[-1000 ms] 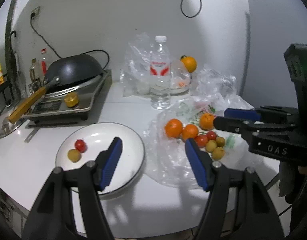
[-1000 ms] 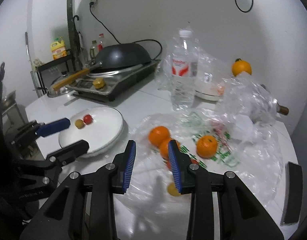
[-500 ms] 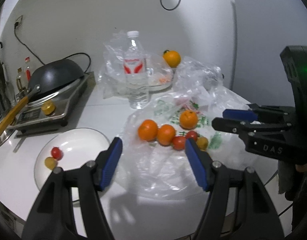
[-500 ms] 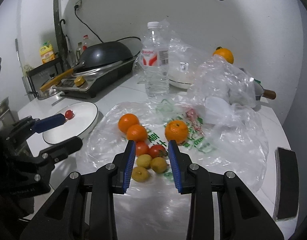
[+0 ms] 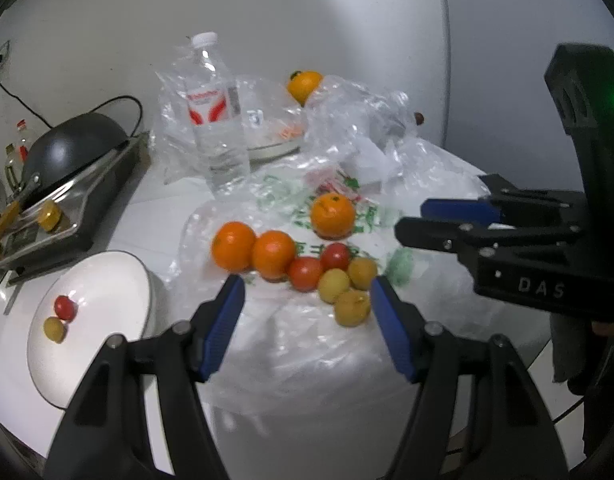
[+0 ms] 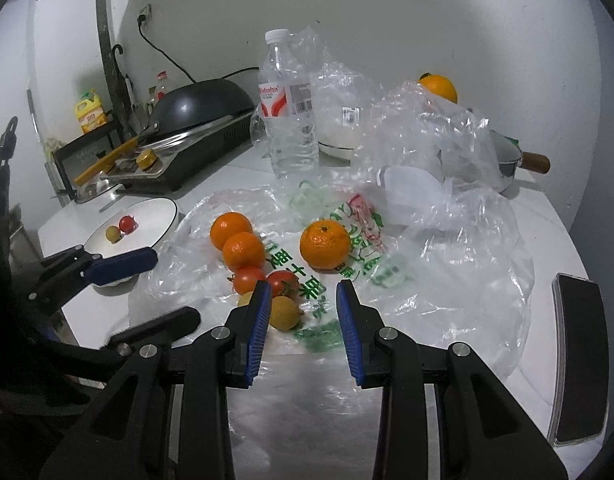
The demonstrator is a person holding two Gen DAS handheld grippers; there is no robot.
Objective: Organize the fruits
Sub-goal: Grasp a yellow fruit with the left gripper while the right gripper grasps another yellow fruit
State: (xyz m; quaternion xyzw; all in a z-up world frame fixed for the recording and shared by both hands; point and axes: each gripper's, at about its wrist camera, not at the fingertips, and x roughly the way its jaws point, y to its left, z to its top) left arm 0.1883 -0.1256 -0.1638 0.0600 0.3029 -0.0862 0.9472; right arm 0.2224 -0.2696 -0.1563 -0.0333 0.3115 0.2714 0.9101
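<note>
2 tongs spread, empty: left tongs [image 5: 303,294], right tongs [image 6: 303,306] just before fruits [image 5: 331,286].

Left gripper [image 5: 303,294]: tilted downward, jaws parted wide, nothing between the blue pads.
Right gripper [image 6: 303,292]: tilted downward, jaws narrowly parted, nothing clamped between them.
Relative pose: the two sit side by side, each visible in the other's view, tips apart and not touching.

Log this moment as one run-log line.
stage: approach | left hand-held gripper: open, empty | right hand-held gripper: open, empty | plate: two small fruits | plastic bag: fruit pile
</note>
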